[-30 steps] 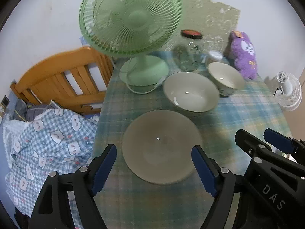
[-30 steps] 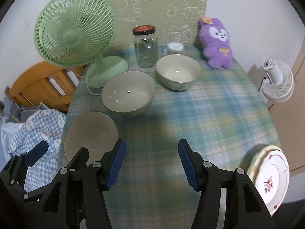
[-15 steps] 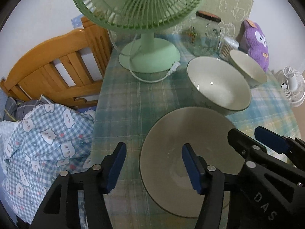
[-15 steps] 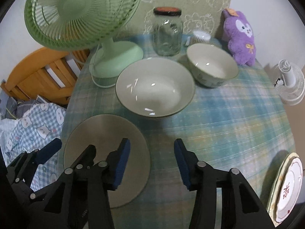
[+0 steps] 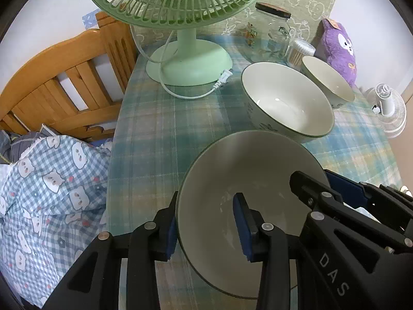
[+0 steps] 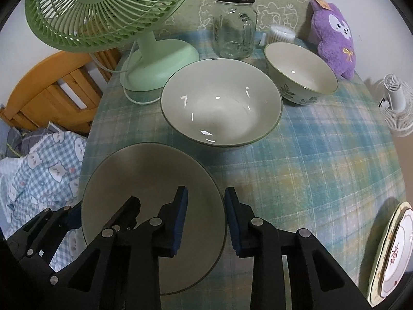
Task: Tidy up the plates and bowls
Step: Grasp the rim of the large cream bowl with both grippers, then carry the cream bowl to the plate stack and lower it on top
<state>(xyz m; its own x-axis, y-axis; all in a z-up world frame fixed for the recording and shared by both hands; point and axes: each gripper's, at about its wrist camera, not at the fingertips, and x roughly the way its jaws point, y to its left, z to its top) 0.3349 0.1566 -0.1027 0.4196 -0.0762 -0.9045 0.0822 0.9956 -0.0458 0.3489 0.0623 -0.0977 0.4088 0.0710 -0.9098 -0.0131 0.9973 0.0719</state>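
A wide pale bowl with a dark rim (image 5: 247, 170) (image 6: 144, 180) sits at the near left of the checked table. My left gripper (image 5: 206, 224) straddles its left rim, one pad outside and one inside, still slightly apart. My right gripper (image 6: 205, 222) straddles its right rim, with a gap around the rim. Behind it stand a large white bowl (image 5: 286, 100) (image 6: 222, 108) and a smaller leaf-patterned bowl (image 5: 327, 80) (image 6: 300, 72). Stacked plates (image 6: 392, 253) lie at the table's near right edge.
A green desk fan (image 5: 185, 51) (image 6: 144, 59) with a loose cord stands at the back left. A glass jar (image 6: 235, 25), a cotton swab tub (image 5: 299, 51) and a purple plush (image 6: 333, 33) line the back. A wooden bed frame (image 5: 64, 82) and bedding lie left.
Both grippers moved forward and down onto the near bowl. Their jaws narrowed around its opposite rims. The bowl now fills more of both views.
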